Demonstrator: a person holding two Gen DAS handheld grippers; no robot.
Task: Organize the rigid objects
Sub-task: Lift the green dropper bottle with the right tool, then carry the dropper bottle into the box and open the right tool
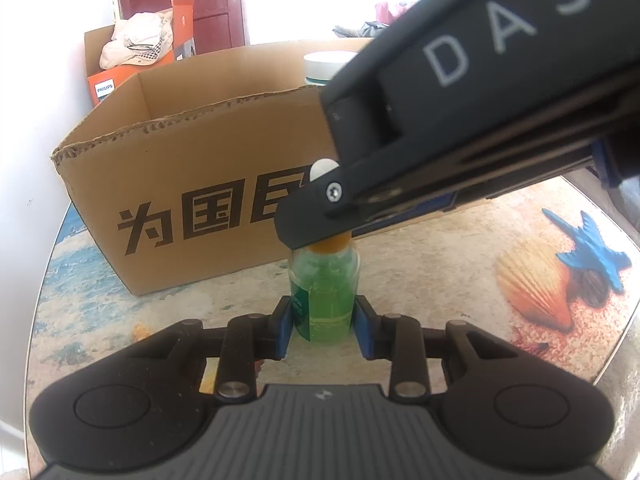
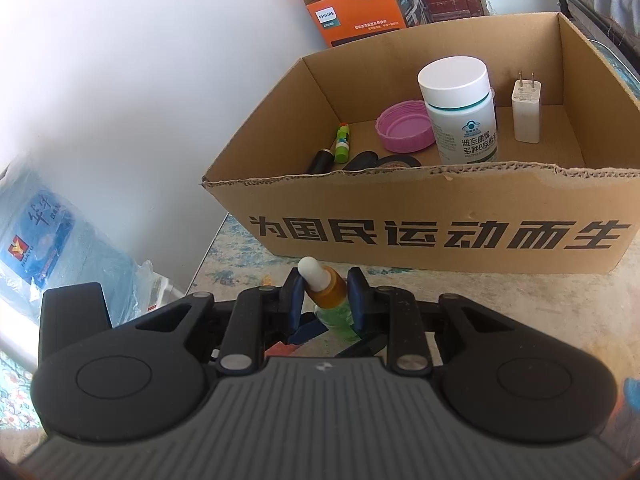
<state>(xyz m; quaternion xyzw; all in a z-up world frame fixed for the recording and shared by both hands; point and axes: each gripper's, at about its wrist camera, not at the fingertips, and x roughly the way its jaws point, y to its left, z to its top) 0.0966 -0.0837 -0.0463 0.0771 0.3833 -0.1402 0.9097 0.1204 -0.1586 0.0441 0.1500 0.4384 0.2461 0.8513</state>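
Observation:
A small green dropper bottle (image 1: 325,292) with an orange collar and white bulb stands on the table in front of the cardboard box (image 1: 192,184). My left gripper (image 1: 323,326) is shut on the bottle's lower body. My right gripper (image 2: 325,292) is shut on the bottle's orange collar (image 2: 329,290) from above; its black body (image 1: 460,120) crosses the left wrist view. The box (image 2: 440,236) holds a white supplement jar (image 2: 460,112), a white charger plug (image 2: 526,110), a pink lid (image 2: 404,126), a green stick and dark items.
An orange Philips box (image 2: 356,16) with a cream cap stands behind the cardboard box by the white wall. A blue plastic bag (image 2: 44,240) lies left, off the table. The tablecloth shows a shell (image 1: 536,284) and a blue starfish (image 1: 588,248).

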